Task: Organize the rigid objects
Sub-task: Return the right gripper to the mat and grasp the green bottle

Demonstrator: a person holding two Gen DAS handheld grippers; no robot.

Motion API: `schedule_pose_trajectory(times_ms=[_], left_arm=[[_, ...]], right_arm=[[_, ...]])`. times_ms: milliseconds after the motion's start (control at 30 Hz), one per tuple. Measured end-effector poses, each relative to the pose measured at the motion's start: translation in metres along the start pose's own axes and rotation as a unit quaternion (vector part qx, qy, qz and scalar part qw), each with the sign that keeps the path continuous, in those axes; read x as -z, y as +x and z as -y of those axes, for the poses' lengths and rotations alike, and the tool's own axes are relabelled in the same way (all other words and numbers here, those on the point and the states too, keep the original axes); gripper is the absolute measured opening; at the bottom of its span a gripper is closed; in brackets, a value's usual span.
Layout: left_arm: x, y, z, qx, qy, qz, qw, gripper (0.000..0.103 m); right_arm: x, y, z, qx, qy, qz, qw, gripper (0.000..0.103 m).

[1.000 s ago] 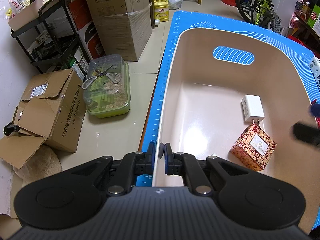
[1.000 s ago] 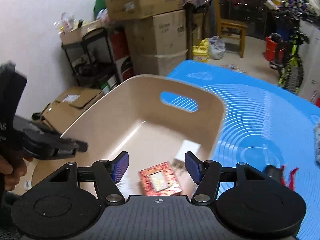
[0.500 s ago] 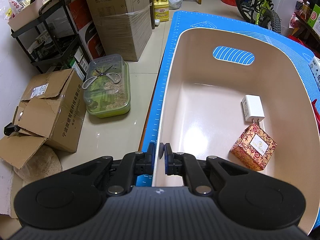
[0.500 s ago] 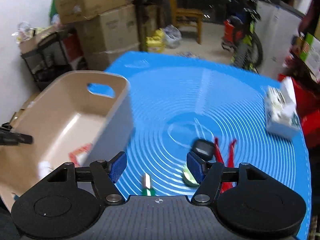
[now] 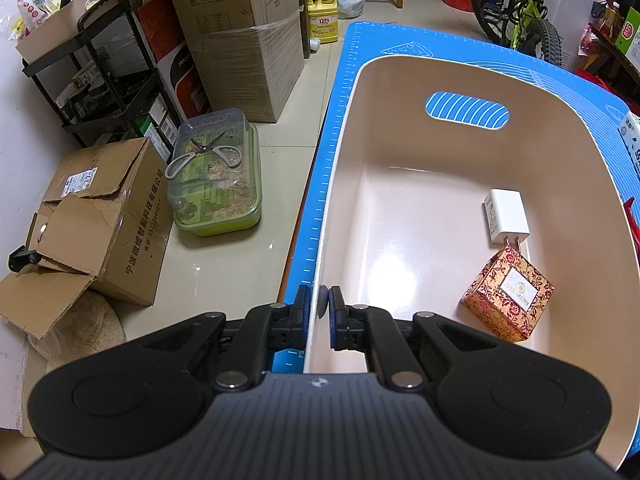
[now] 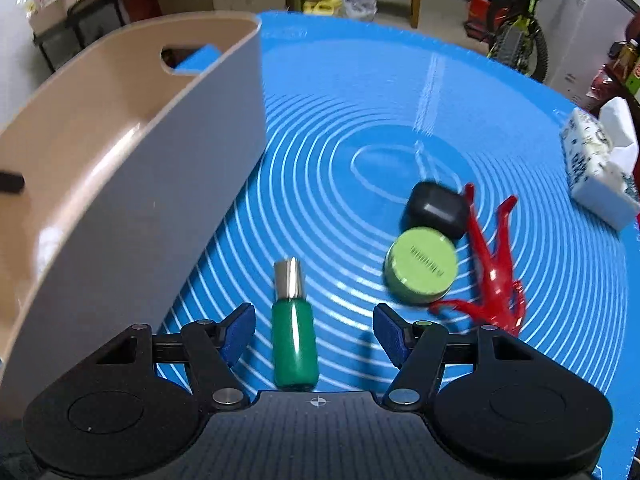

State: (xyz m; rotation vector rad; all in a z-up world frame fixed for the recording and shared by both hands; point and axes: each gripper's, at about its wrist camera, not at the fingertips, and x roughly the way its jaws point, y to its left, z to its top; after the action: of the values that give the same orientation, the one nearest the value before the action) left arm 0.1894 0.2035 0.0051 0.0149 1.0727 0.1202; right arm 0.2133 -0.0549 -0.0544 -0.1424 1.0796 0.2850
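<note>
My left gripper (image 5: 319, 314) is shut on the near-left rim of the beige bin (image 5: 344, 128). Inside the bin lie a white charger (image 5: 506, 216) and a red patterned box (image 5: 509, 298). My right gripper (image 6: 314, 330) is open above the blue mat (image 6: 360, 92), right of the bin (image 6: 132, 184). A green bottle with a silver cap (image 6: 293, 330) lies between its fingers. To the right lie a green round tin (image 6: 421, 266), a black case (image 6: 438, 210) and a red plastic figure (image 6: 494, 270).
A tissue pack (image 6: 600, 168) sits at the mat's right edge. Left of the table on the floor are cardboard boxes (image 5: 92, 216), a green container with scissors on top (image 5: 216, 184) and a black shelf rack (image 5: 92, 80). A bicycle (image 5: 520, 4) stands at the back.
My right gripper has swung from over the bin, where the red box lay, to the right over the mat, and now frames the green bottle. The left gripper has not moved.
</note>
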Motion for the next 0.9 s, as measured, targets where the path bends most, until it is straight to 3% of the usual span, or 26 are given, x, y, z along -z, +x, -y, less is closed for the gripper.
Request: schedule_pose_trajectory(times_ms=[167, 333, 533, 900], left_arm=[[0.0, 0.0, 0.0, 0.0, -0.001, 0.0, 1.0, 0.011], [-0.001, 0.0, 0.0, 0.0, -0.002, 0.0, 1.0, 0.011], [-0.001, 0.0, 0.0, 0.0, -0.001, 0.0, 1.0, 0.011], [-0.001, -0.001, -0.001, -0.001, -0.001, 0.0, 1.0, 0.011]], right_arm=[[0.003, 0.01, -0.009, 0.001, -0.01, -0.016, 1.0, 0.057], [0.005, 0.008, -0.011, -0.004, -0.017, -0.011, 1.0, 0.035], [0.006, 0.003, -0.012, -0.012, -0.011, -0.011, 1.0, 0.034], [0.002, -0.02, 0.003, -0.026, 0.025, 0.029, 0.999, 0.034]])
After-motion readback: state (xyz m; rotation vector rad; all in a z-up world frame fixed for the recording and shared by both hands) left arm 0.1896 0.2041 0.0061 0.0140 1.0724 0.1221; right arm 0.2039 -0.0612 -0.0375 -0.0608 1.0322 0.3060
